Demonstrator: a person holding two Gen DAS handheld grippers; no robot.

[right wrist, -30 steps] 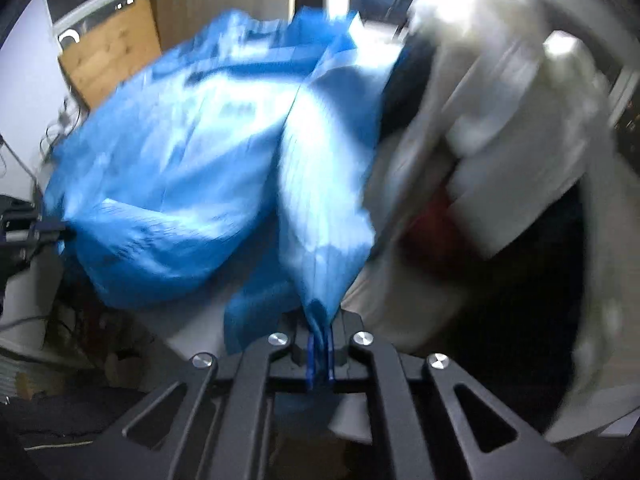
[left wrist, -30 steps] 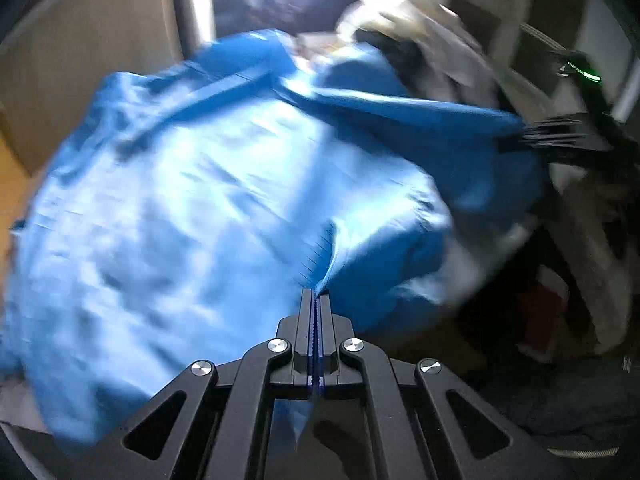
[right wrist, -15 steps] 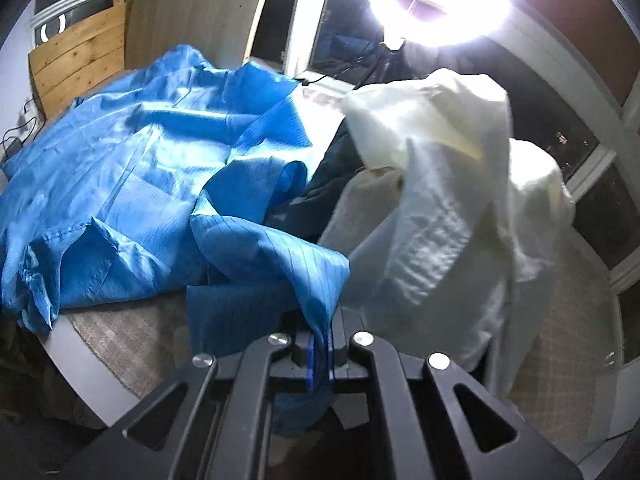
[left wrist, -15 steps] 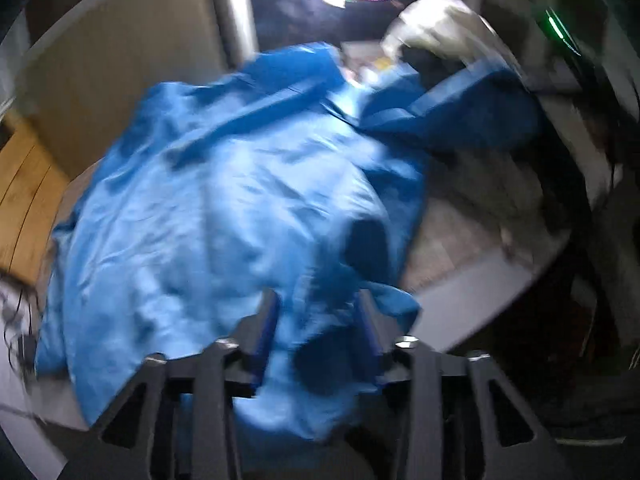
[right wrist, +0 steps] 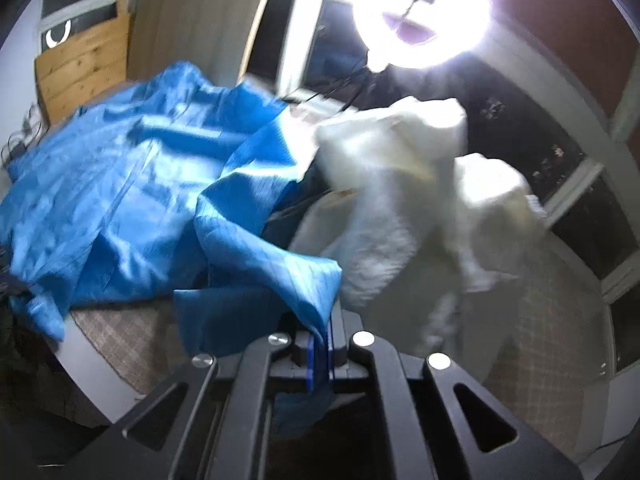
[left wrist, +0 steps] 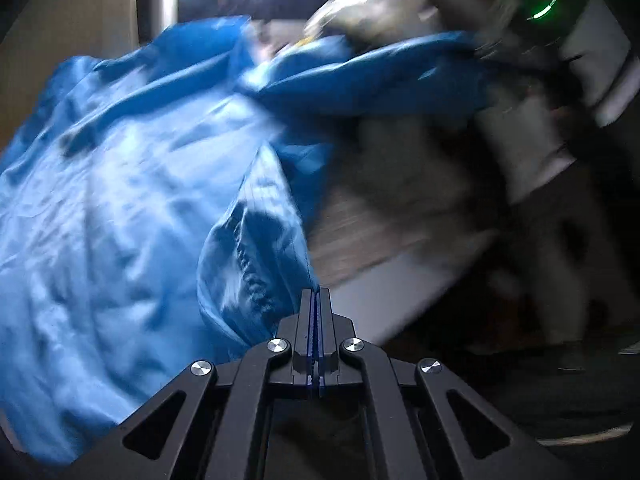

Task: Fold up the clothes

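A shiny blue garment [left wrist: 120,200] lies crumpled across a round table [left wrist: 380,272]. My left gripper [left wrist: 316,292] is shut on a puckered fold at the garment's near edge, with blue cloth running into the closed fingertips. In the right wrist view the same blue garment [right wrist: 120,200] spreads to the left. My right gripper [right wrist: 322,332] is shut on a corner of it, which is lifted and drapes over the fingers. From the left wrist view that raised part stretches to the upper right, where its end is blurred.
A heap of white clothes [right wrist: 400,200] with a dark piece under it sits on the table [right wrist: 120,340] to the right of the blue garment. A bright ring light [right wrist: 420,12] glares behind. A wooden board [right wrist: 80,68] stands far left. Dark windows lie beyond.
My left gripper opened over the blue cloth, then shut again on a fold at its edge. My right gripper rose with its blue corner, away from the white heap.
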